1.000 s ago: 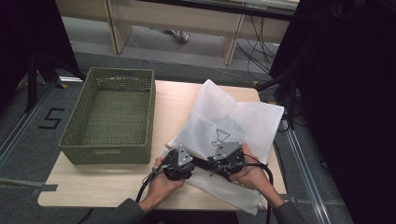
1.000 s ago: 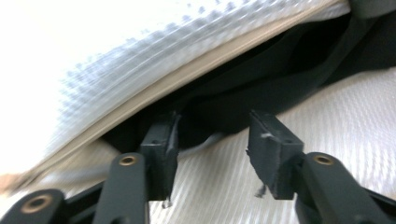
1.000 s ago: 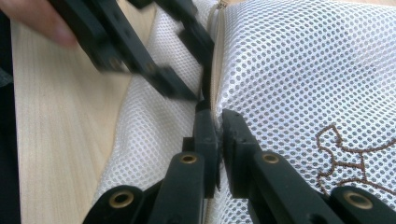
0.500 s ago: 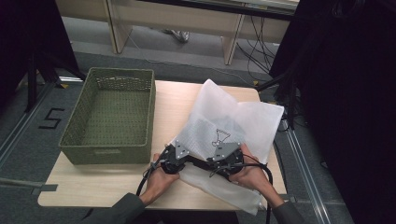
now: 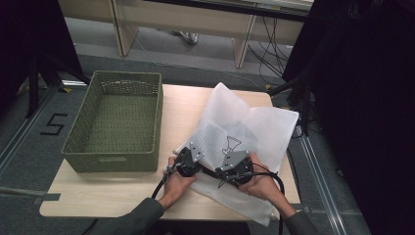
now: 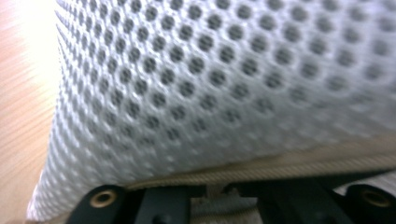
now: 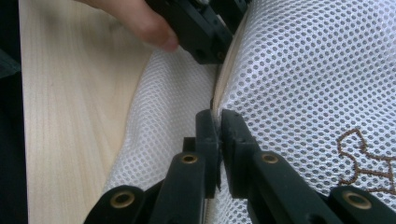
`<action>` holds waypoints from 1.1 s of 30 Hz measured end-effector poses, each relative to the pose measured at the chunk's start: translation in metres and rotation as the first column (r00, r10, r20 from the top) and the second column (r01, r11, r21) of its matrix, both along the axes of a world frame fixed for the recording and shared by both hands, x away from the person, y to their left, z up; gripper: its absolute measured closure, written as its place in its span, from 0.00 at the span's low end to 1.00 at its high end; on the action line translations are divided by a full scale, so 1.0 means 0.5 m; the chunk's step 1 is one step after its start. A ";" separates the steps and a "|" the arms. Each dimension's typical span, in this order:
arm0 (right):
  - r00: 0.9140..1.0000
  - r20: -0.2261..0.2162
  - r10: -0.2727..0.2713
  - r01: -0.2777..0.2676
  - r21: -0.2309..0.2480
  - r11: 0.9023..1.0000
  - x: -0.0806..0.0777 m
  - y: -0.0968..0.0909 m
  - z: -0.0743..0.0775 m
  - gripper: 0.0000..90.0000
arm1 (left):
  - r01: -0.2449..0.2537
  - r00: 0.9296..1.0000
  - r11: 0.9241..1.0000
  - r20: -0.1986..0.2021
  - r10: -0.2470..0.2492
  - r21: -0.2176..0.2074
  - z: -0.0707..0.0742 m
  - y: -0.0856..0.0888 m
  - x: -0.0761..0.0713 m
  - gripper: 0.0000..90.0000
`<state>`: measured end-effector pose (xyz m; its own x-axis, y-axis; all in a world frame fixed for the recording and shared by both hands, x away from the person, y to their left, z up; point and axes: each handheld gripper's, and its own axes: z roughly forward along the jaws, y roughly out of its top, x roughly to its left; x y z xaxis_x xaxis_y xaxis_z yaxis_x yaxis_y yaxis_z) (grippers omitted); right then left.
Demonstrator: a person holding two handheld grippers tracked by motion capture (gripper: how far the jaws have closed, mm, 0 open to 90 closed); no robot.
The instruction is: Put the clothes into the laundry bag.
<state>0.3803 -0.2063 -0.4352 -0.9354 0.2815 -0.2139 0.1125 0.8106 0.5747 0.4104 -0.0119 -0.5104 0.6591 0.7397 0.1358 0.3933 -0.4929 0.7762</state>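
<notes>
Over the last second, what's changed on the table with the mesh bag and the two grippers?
The left gripper slid left along the near edge of the white mesh bag, away from the right gripper. Its jaws closed, then eased slightly, with the bag's beige edge between them. The right gripper stayed clamped on that edge, and the green basket and the bag's spread kept their places.

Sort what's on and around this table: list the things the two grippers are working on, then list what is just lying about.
In the job:
- white mesh bag, lying on the table
- its beige edge seam
- right gripper, clamped on that seam
- left gripper, at the bag's near edge

Lying about:
- green woven basket, empty, left of the bag
- wooden table
</notes>
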 end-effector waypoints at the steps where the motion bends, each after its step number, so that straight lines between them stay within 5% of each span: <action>1: 1.000 -0.008 -0.010 0.010 -0.002 1.000 -0.001 0.000 -0.002 0.95 | -0.006 1.000 1.000 0.004 0.006 -0.024 0.002 0.001 -0.009 0.81; 3: 1.000 -0.016 -0.016 0.016 0.000 1.000 0.000 0.002 -0.009 0.94 | 0.036 0.999 0.999 0.009 -0.036 -0.001 0.010 0.010 -0.019 0.78; 4: 1.000 -0.012 -0.016 0.016 -0.006 1.000 0.001 0.002 -0.012 0.94 | 0.034 0.999 0.999 -0.022 -0.035 -0.028 0.012 0.011 -0.032 0.76; 5: 1.000 -0.021 -0.017 0.017 -0.014 1.000 0.001 0.004 -0.017 0.94 | 0.056 0.998 0.998 -0.008 -0.056 0.007 0.017 0.018 -0.039 0.73; 7: 0.999 -0.025 -0.021 0.021 -0.027 0.999 0.001 0.006 -0.022 0.94 | 0.046 0.998 0.998 -0.032 -0.048 -0.047 0.017 0.022 -0.060 0.70; 9: 1.000 -0.019 -0.014 0.013 -0.039 0.999 0.002 0.008 -0.027 0.95 | 0.076 0.996 0.997 -0.046 -0.077 -0.024 0.023 0.032 -0.076 0.70; 12: 1.000 -0.017 -0.012 0.011 -0.056 0.998 0.005 0.010 -0.034 0.95 | 0.097 0.990 0.993 -0.093 -0.104 -0.070 0.022 0.034 -0.098 0.77; 14: 1.000 -0.017 -0.011 0.010 -0.064 0.998 0.005 0.013 -0.042 0.95 | 0.110 0.988 0.992 -0.102 -0.115 -0.055 0.021 0.037 -0.105 0.79; 15: 1.000 -0.017 -0.005 0.004 -0.076 0.997 0.005 0.015 -0.047 0.95 | 0.142 0.985 0.990 -0.102 -0.142 -0.005 0.024 0.042 -0.103 0.81; 20: 1.000 -0.007 0.012 -0.013 -0.091 0.996 0.008 0.020 -0.052 0.95 | 0.143 0.986 0.990 -0.086 -0.143 0.002 0.004 0.019 -0.090 0.84; 24: 1.000 -0.014 0.013 -0.014 -0.089 0.996 0.008 0.020 -0.057 0.95 | 0.129 0.986 0.991 -0.100 -0.131 -0.030 -0.005 0.004 -0.070 0.87; 26: 1.000 -0.021 -0.003 0.001 -0.095 0.996 0.006 0.021 -0.062 0.95 | 0.139 0.987 0.990 -0.081 -0.140 -0.008 -0.004 -0.001 -0.060 0.88; 29: 1.000 -0.025 0.004 -0.006 -0.098 0.995 0.007 0.023 -0.066 0.95 | 0.092 0.993 0.993 -0.072 -0.097 -0.068 -0.012 -0.017 -0.049 0.89; 33: 1.000 -0.013 0.020 -0.021 -0.090 0.996 0.011 0.020 -0.061 0.95 | 0.081 0.996 0.995 -0.022 -0.082 -0.054 -0.005 -0.024 -0.036 0.90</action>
